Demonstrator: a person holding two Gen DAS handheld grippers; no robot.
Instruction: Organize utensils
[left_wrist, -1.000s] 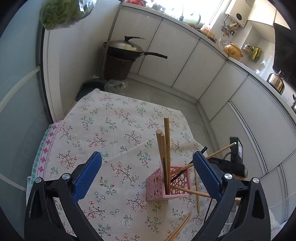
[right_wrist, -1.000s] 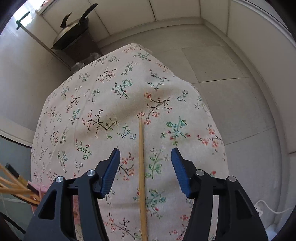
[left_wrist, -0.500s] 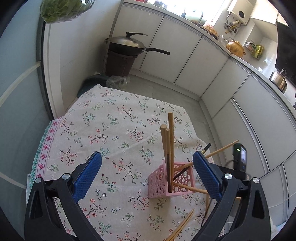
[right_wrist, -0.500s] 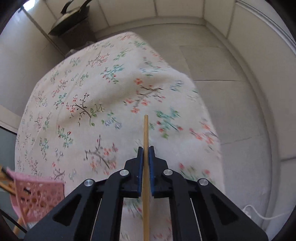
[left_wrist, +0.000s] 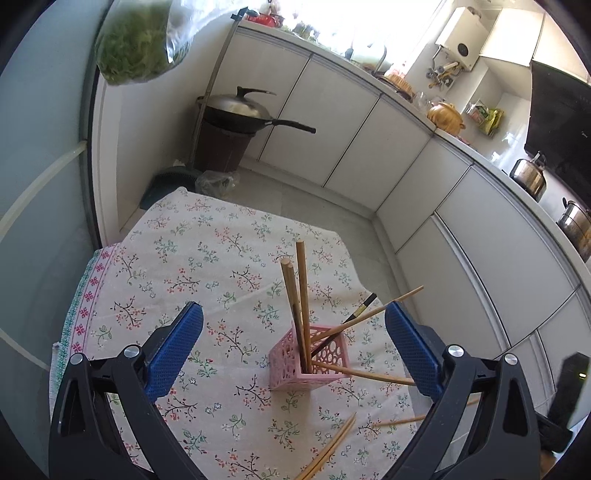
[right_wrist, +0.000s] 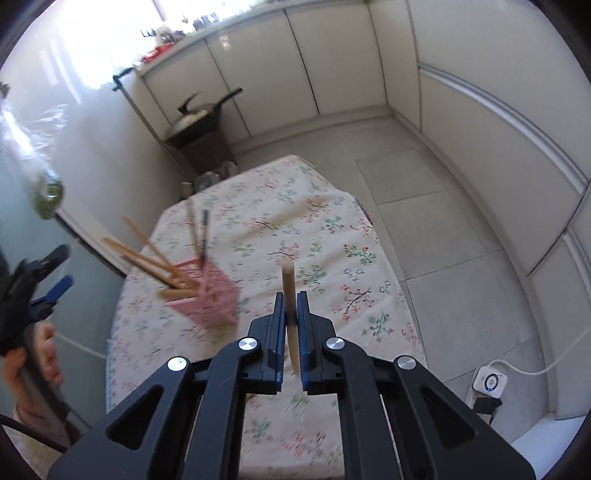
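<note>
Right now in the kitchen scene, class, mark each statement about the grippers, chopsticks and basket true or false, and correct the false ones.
1. The right gripper is shut on a chopstick. True.
2. The left gripper holds a chopstick. False: it is open and empty.
3. The pink basket is empty. False: several chopsticks stand in it.
4. Loose chopsticks lie on the tablecloth. True.

You face white cabinets (left_wrist: 332, 122) that wrap the grey tiled floor (right_wrist: 424, 229); a wok (left_wrist: 236, 110) sits beside them, and bright window light (left_wrist: 332, 18) pours in above them.
</note>
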